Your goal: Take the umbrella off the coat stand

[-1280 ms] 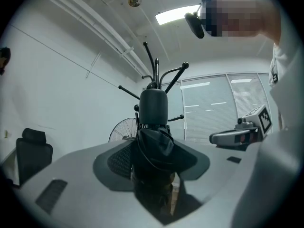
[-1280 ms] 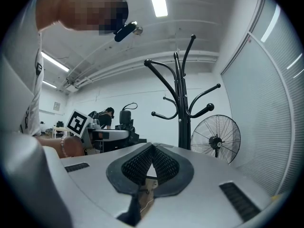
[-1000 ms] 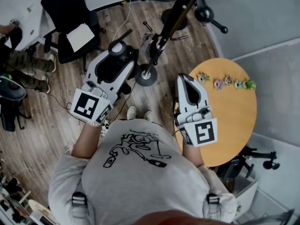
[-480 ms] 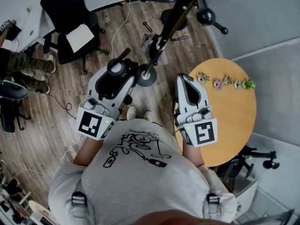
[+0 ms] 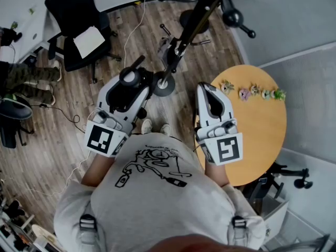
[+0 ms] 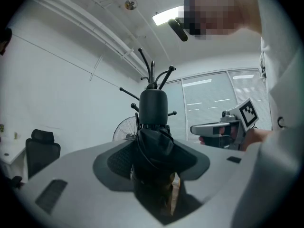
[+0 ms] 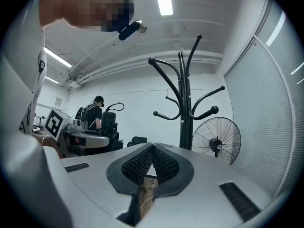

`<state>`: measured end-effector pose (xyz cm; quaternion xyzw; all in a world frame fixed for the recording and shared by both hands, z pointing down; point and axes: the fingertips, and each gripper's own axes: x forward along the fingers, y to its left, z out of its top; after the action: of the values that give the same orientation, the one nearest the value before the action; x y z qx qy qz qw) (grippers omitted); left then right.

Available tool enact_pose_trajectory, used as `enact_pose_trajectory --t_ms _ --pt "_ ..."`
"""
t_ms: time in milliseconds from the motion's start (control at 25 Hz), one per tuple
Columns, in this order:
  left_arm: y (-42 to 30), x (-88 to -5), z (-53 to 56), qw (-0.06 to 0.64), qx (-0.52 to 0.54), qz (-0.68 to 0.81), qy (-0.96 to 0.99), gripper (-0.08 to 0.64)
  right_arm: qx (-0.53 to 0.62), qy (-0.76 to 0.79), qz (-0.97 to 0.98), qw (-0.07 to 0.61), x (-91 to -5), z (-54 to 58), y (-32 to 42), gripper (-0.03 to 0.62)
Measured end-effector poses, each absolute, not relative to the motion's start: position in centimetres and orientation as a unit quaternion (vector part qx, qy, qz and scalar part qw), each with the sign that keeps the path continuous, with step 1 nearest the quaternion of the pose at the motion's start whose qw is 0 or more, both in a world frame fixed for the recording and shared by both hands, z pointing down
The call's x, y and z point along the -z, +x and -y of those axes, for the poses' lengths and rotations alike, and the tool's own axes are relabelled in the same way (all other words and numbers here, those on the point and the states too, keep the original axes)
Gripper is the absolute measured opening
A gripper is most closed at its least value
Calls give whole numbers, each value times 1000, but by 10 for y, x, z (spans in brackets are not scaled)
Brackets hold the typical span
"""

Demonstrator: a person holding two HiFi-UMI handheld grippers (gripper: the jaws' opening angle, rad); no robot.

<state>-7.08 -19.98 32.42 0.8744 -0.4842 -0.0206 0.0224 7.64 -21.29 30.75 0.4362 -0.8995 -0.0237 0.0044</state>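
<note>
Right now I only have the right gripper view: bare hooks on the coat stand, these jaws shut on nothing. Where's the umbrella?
Observer: In the left gripper, whose jaws are closed on the folded black umbrella.
Operator: Off the stand?
Observer: Head view says yes. It stands upright beside the base of the coat stand, well away from the hooks.
Operator: Anything to the right?
Observer: A round wooden table, with small toys in a row near its far edge.
</note>
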Motion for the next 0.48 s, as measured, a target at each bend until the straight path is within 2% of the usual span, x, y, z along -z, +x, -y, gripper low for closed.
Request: enact_pose_trajectory --t_ms 480 --pt "-72 -320 203 20 21 483 875 222 25 436 900 6 -306 214 77 12"
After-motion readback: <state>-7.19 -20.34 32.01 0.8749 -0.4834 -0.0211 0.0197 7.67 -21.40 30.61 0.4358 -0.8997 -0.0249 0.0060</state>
